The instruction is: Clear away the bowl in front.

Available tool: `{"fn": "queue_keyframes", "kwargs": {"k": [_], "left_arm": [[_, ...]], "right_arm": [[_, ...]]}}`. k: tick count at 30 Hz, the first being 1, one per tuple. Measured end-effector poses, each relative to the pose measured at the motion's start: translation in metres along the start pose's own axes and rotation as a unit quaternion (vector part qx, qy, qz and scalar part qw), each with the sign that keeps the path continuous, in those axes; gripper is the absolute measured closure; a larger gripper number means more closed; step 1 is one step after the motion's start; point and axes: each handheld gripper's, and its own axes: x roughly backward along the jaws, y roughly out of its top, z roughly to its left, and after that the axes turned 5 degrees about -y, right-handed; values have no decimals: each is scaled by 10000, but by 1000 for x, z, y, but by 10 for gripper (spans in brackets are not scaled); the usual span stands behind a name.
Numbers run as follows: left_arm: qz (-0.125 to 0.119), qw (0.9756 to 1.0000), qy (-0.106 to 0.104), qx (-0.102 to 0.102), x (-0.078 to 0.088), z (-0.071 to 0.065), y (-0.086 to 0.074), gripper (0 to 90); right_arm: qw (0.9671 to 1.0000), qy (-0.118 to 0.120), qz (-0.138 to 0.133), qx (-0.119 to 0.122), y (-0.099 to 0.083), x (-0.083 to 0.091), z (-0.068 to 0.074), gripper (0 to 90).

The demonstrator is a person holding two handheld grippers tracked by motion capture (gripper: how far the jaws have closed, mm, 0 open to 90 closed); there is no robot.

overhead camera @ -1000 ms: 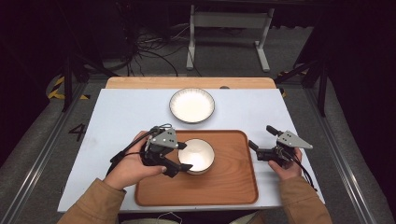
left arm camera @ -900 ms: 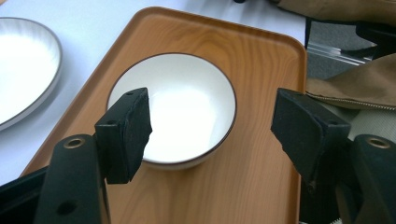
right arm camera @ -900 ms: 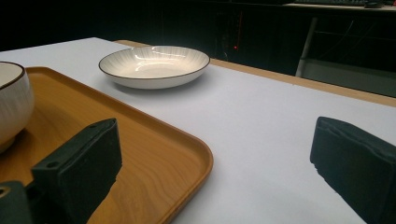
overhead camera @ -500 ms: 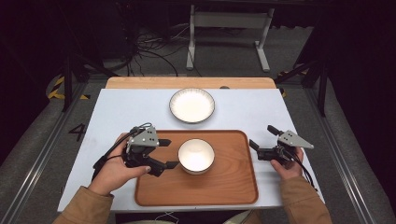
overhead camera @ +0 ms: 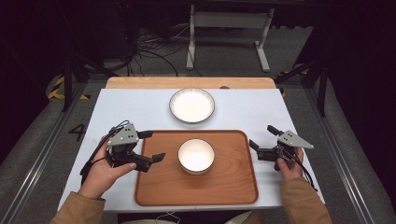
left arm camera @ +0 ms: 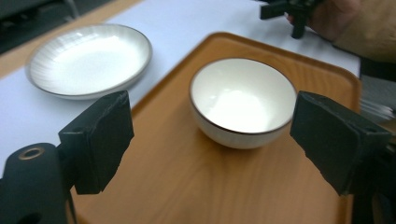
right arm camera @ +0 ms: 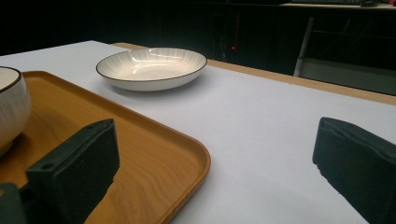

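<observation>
Bowl [overhead camera: 196, 155] stands at the centre of the tray [overhead camera: 233, 186]. Left hand-held gripper [overhead camera: 150, 145], at the bowl's 9 o'clock, has just been opening, nothing between its jaws. Right hand-held gripper [overhead camera: 262, 139], at 3 o'clock, gapes empty. Plate [overhead camera: 192, 105] lies at 12 o'clock on the surface [overhead camera: 130, 107].

In the right gripper view we see the bowl [right arm camera: 11, 109] cut off by the left edge. The tray's [right arm camera: 154, 154] near part runs off the bottom. In the left gripper view the right jaw's lower end leaves the frame.

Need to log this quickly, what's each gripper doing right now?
Left gripper: open, jaws just opened, holding nothing; bowl ahead.
Right gripper: open, empty, beside the tray.
</observation>
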Motion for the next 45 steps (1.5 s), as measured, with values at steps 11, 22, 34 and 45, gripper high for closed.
{"fn": "queue_keyframes", "kwargs": {"k": [11, 22, 34, 45], "left_arm": [[-491, 9981, 278, 255, 13, 12, -39, 154], [-838, 9938, 568, 450, 19, 20, -77, 166], [-1100, 9885, 805, 647, 15, 31, -110, 186], [-1193, 9854, 966, 732, 10, 31, -123, 140]], "right_arm": [[10000, 12, 3, -3, 0, 0, 0, 10], [10000, -7, 3, -23, 0, 0, 0, 10], [10000, 1, -4, -15, 0, 0, 0, 9], [10000, 17, -7, 1, 0, 0, 0, 10]]}}
